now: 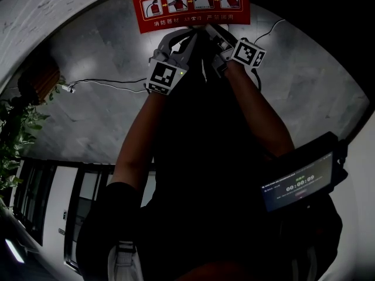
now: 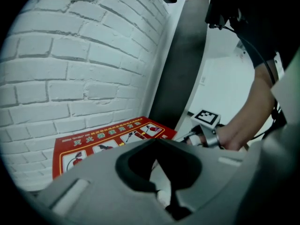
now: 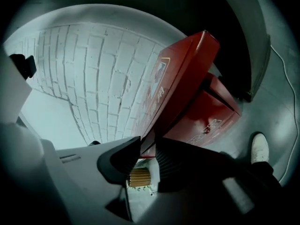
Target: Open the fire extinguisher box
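The red fire extinguisher box [image 3: 206, 116] stands against a white brick wall. Its lid [image 3: 183, 74], printed with instruction pictures, is tilted up off the body. My right gripper [image 3: 146, 149] is shut on the lid's lower edge, with the red rim pinched between both ribbed pads. In the head view the lid [image 1: 193, 2] is at the top, with the right gripper [image 1: 218, 40] and left gripper [image 1: 179, 48] side by side just below it. In the left gripper view, my left gripper [image 2: 157, 142] has its jaws together and holds nothing, in front of the lid [image 2: 103, 142].
The brick wall [image 2: 84, 55] rises behind the box and a dark pillar [image 2: 180, 69] stands right of it. A cable [image 1: 111, 82] runs over the grey floor. A plant [image 1: 14, 127] is at the left. A white shoe [image 3: 259, 149] is near the box.
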Motion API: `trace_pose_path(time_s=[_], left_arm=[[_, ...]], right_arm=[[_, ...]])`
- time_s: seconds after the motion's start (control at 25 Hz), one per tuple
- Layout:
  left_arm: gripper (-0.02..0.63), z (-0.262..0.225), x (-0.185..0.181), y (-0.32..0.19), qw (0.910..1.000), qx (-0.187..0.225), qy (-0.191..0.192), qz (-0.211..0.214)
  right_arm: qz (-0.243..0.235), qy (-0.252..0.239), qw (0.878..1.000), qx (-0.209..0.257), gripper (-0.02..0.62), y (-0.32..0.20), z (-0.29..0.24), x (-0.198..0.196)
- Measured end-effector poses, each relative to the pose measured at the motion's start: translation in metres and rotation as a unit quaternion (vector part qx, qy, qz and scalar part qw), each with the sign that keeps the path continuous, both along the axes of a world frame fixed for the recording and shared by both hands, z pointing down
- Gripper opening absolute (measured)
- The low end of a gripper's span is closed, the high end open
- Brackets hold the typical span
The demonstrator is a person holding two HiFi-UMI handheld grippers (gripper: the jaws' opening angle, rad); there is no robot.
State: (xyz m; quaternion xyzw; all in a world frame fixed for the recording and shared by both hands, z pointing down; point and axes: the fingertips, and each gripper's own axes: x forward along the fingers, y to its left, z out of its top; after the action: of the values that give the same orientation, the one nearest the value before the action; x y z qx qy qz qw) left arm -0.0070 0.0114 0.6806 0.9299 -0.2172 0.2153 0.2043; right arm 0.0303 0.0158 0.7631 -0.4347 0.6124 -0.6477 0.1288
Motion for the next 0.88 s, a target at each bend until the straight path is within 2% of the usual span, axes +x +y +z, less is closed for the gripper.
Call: trace_pose_path(time_s=[0.28, 0.48, 0.88], left_arm=[[0.001, -0.003, 0.002, -0.004, 0.9998, 0.018, 0.001, 0.0], [0.002, -0.003, -0.022, -0.029, 0.9996, 0.026, 0.005, -0.006], [0.0, -0.008, -0.029, -0.056, 0.9987, 0.044, 0.011, -0.023]], right_arm=[[-0.022, 0.002, 0.999, 0.03, 0.098, -0.007, -0.023, -0.005], [-0.026, 0.009, 0.998, 0.05, 0.092, -0.041, -0.039, -0.032], [-0.028, 0.026, 0.991, 0.131, 0.06, -0.089, -0.076, -0.03]])
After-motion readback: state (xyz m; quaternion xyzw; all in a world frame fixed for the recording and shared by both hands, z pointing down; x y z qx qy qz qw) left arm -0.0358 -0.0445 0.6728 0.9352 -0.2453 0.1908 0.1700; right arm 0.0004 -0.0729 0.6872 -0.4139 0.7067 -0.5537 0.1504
